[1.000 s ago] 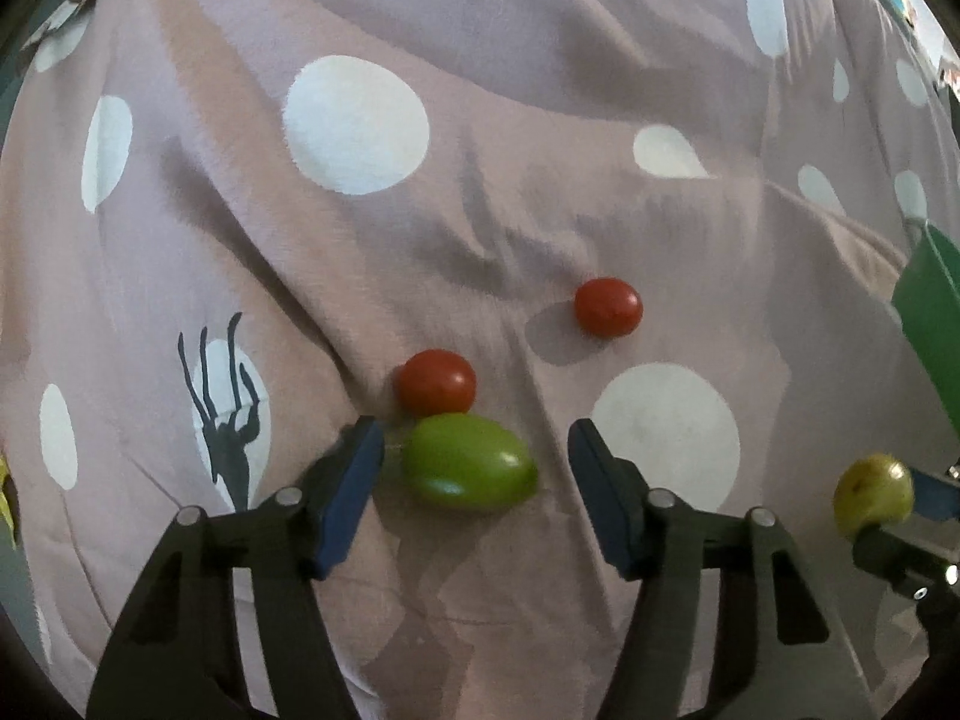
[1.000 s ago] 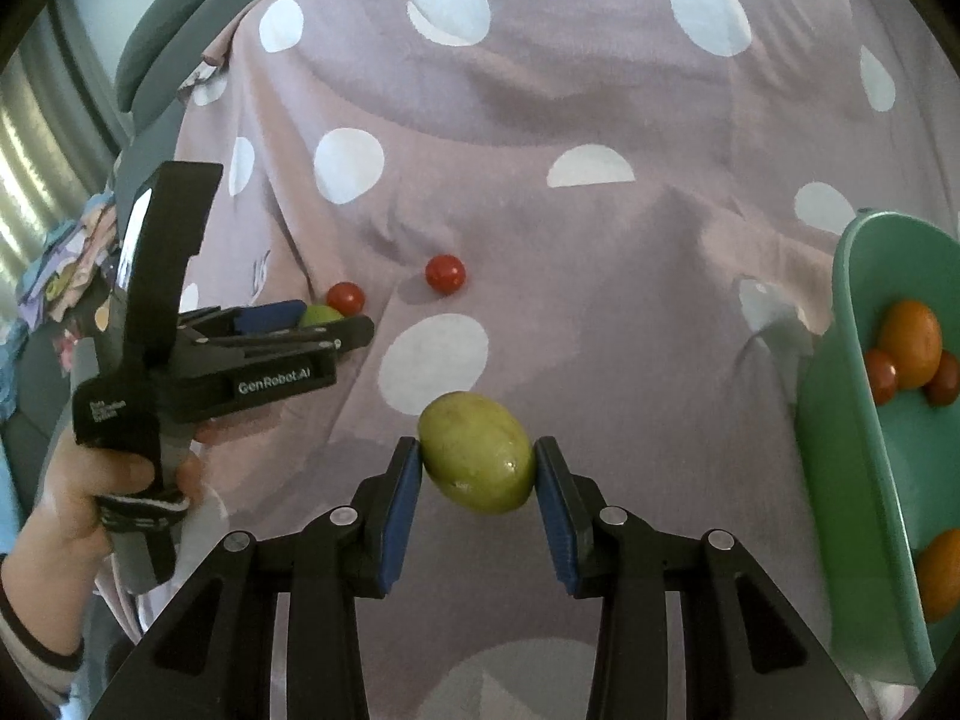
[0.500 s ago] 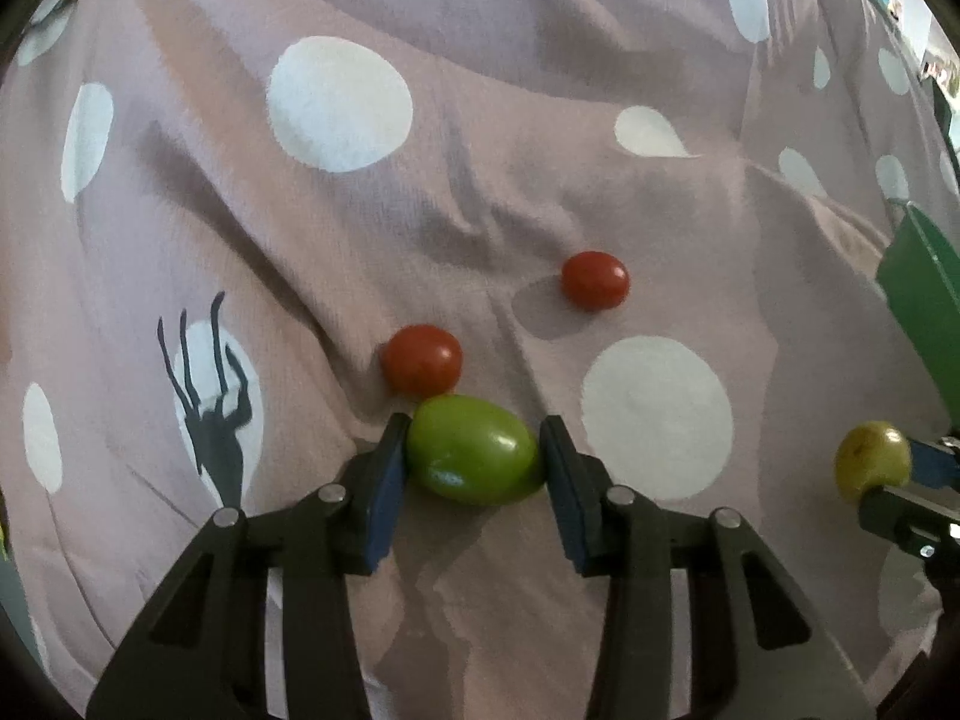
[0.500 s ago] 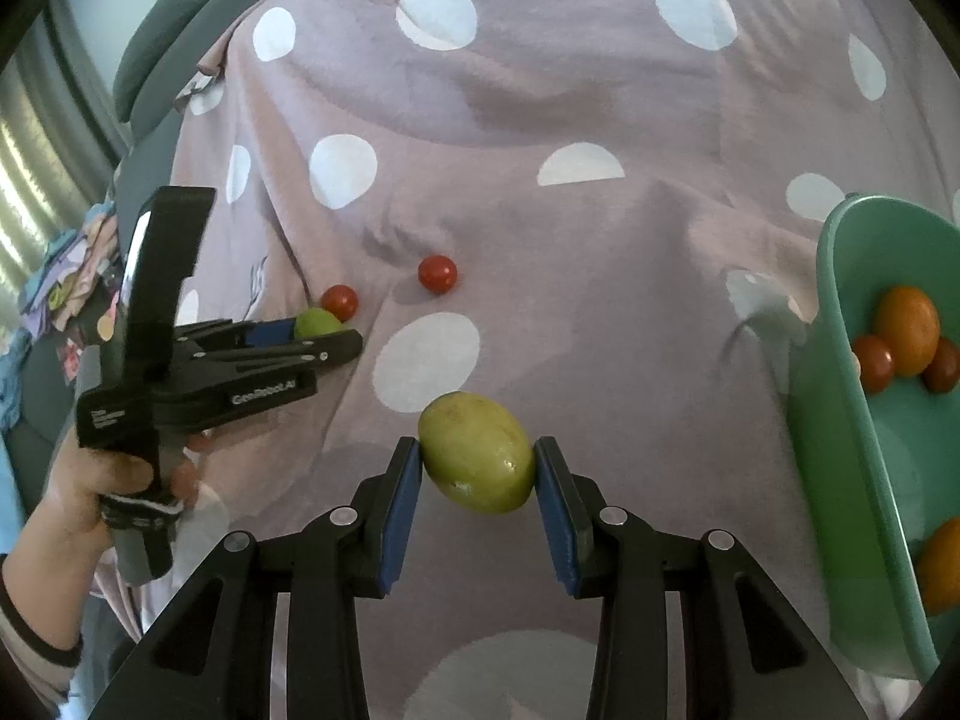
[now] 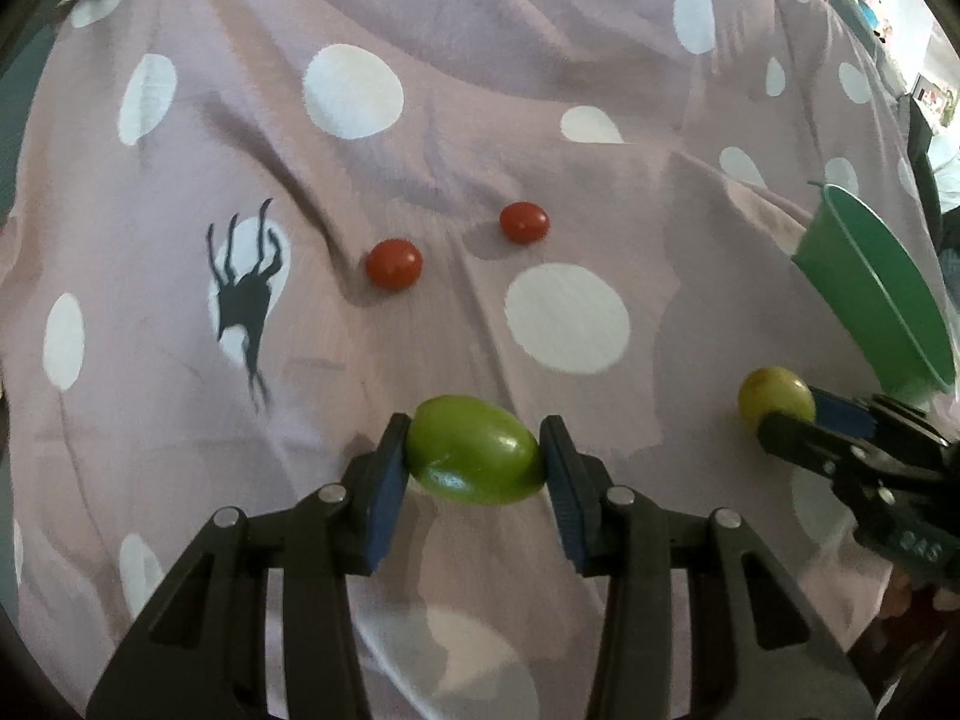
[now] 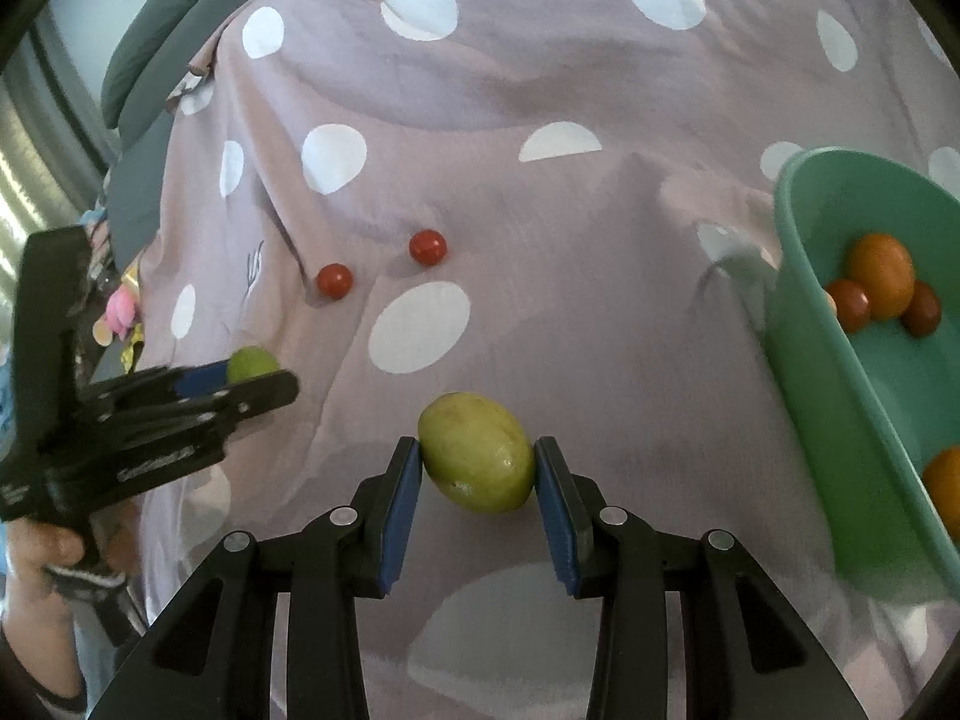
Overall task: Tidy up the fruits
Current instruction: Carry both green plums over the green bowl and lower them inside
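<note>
Dotted cloth (image 5: 252,312) covers the surface. Green bowl (image 6: 840,396) sits at the right, holding orange and red fruit. Left gripper (image 5: 475,462) is clamped on a green fruit (image 5: 474,459), held above the cloth. Right gripper (image 6: 477,468) is clamped on a yellow-green fruit (image 6: 477,453), near the bowl. Two red tomatoes (image 5: 393,264) (image 5: 524,222) lie apart on the cloth beyond the grippers.

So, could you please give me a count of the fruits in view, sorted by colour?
Green: 2, one in the left hand-held gripper, one in the right hand-held gripper
Red: 4, two on the cloth, two in the bowl
Orange: 2, both in the bowl
Total: 8
</note>
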A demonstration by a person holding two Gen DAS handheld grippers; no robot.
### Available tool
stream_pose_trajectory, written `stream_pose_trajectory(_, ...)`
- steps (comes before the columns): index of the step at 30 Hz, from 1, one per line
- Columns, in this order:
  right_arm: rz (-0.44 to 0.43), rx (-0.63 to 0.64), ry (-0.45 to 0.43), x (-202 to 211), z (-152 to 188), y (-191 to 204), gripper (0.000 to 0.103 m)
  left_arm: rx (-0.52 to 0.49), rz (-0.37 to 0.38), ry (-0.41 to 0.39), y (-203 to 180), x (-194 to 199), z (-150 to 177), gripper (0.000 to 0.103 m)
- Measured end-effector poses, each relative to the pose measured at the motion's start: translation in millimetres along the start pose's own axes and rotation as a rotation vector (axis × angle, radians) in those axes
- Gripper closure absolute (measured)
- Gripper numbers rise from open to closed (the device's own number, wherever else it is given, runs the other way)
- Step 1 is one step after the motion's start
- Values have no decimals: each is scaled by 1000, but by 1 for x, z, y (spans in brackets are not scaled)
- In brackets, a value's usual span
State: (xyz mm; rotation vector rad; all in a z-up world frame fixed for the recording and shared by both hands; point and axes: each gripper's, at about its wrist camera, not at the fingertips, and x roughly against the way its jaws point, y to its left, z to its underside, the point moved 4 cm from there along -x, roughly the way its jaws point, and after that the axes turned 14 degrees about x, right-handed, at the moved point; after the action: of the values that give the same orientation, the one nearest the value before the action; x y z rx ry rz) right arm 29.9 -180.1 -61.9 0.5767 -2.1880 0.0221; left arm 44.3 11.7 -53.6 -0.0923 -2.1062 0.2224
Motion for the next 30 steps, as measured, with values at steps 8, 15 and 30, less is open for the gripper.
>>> stream_pose_trajectory(8, 8, -5, -10, 18, 11, 10, 63, 26, 36, -24, -14, 32, 19, 60)
stream_pose_trajectory(15, 21, 17, -43, 42, 12, 26, 63, 26, 54, -69, -17, 65, 31, 60)
stream_pose_trajectory(30, 44, 67, -118, 88, 9, 55, 63, 26, 66, -132, -19, 107, 45, 60)
